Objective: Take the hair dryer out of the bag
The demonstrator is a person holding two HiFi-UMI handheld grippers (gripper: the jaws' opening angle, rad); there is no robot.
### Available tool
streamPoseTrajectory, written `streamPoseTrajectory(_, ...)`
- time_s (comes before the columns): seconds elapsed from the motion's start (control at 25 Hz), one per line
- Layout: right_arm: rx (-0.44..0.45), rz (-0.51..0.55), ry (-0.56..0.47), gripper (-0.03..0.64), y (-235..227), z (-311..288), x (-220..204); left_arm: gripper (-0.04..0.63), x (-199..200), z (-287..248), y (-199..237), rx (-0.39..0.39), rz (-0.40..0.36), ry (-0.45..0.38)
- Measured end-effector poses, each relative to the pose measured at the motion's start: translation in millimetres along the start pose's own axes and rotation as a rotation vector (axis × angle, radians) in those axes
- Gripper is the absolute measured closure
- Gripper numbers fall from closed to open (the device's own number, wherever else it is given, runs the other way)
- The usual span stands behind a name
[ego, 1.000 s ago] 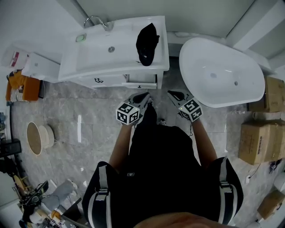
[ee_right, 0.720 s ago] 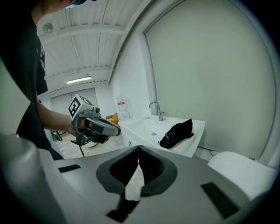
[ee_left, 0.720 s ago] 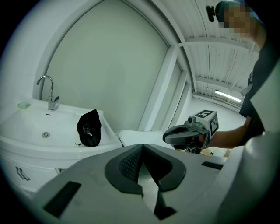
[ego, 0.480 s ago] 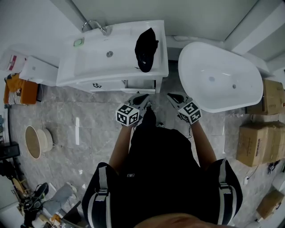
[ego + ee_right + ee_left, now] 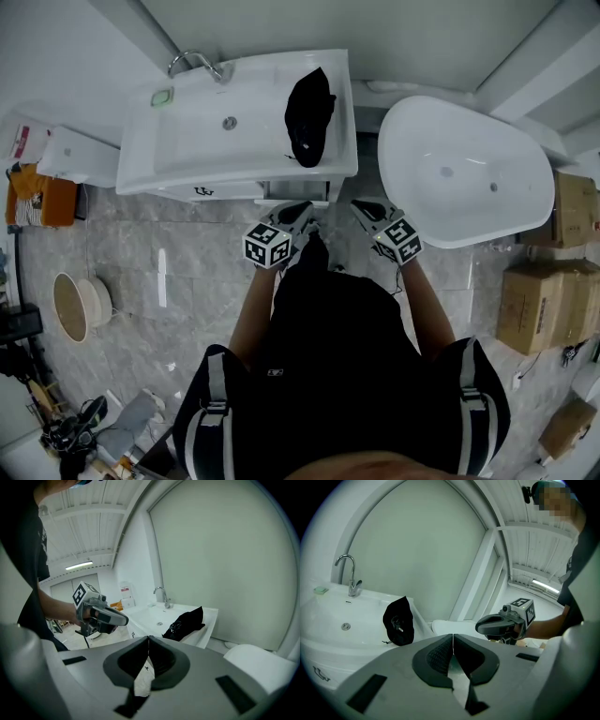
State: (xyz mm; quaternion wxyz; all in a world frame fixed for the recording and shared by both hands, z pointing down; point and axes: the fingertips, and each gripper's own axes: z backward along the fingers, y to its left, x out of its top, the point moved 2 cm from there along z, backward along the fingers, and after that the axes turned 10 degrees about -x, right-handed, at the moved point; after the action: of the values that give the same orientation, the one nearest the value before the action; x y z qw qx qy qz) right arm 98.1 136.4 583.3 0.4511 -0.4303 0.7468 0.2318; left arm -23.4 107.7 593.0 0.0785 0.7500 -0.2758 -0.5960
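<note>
A black drawstring bag [image 5: 309,114] lies on the right end of the white washbasin top [image 5: 187,141]; it also shows in the left gripper view [image 5: 399,621] and the right gripper view [image 5: 186,622]. No hair dryer is visible outside it. My left gripper [image 5: 302,210] is held in front of the basin cabinet, below the bag, jaws shut with nothing between them. My right gripper [image 5: 364,207] hovers beside it, between cabinet and bathtub, also shut and empty. Each gripper appears in the other's view: the right gripper [image 5: 487,626] and the left gripper [image 5: 123,619].
A white freestanding bathtub [image 5: 459,173] stands right of the basin. A chrome tap [image 5: 192,64] and a green soap dish [image 5: 163,96] sit at the basin's back. Cardboard boxes [image 5: 544,300] line the right side; a round basket [image 5: 77,305] and clutter sit on the tiled floor at left.
Both grippers and the person have moved closer to the washbasin; the basin and bag sit slightly lower in the head view. Jaws remain shut.
</note>
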Motion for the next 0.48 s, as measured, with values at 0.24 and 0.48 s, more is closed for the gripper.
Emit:
streamPoseTrajectory(0.24,-0.010,0.000,0.022,0.558,-16,-17,6,0.578,13,-9,25,-0.004,0.012,-0.003)
streamPoseTrajectory(0.48,-0.023,-0.002,0.048,0.558,-33,-39,11,0.579,22,-18,51,-0.014,0.025,0.005)
